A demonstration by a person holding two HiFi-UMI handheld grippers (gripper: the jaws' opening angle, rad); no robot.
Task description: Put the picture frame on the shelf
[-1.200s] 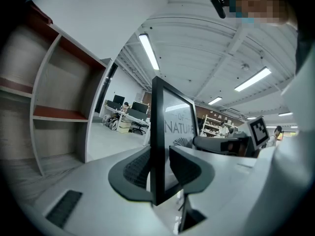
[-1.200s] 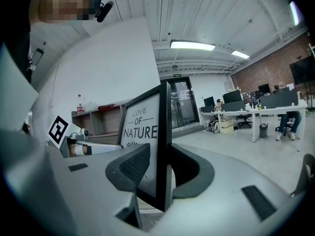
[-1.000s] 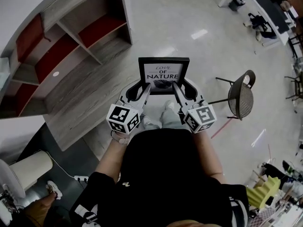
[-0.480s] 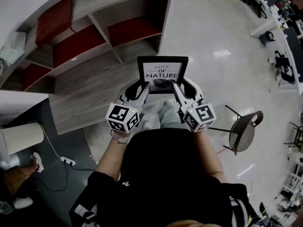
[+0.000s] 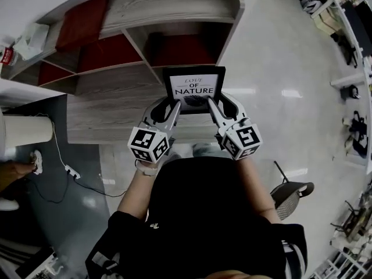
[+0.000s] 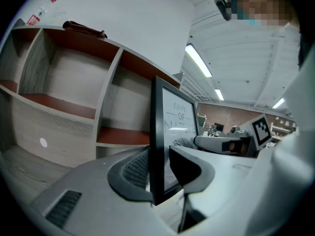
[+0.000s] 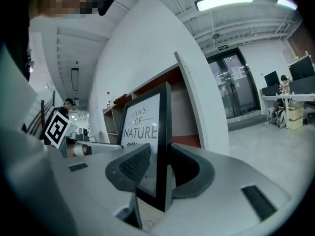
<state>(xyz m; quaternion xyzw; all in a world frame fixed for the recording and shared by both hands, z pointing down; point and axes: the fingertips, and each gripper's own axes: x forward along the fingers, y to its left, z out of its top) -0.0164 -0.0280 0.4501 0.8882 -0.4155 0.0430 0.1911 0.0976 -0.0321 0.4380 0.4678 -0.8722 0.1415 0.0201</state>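
Note:
A black picture frame [image 5: 194,88] with a white print reading "LOVE OF NATURE" is held upright between both grippers. My left gripper [image 5: 169,107] is shut on the frame's lower left edge [image 6: 158,146]. My right gripper [image 5: 215,105] is shut on its lower right edge [image 7: 164,154]. The grey wooden shelf unit [image 5: 116,97] with red-lined compartments stands right in front of the frame in the head view. Its open compartments [image 6: 64,90] fill the left of the left gripper view, and its end panel [image 7: 197,102] rises behind the frame in the right gripper view.
A dark chair [image 5: 293,190] stands on the pale floor at the lower right. A white cylinder [image 5: 26,129] and a cable with a power strip [image 5: 70,170] lie at the left on dark flooring. A dark flat item [image 6: 83,29] rests on the shelf's top.
The whole view has swung: the shelf unit has come from the upper left to straight ahead, and the chair has slid to the lower right. Both grippers still hold the frame the same way.

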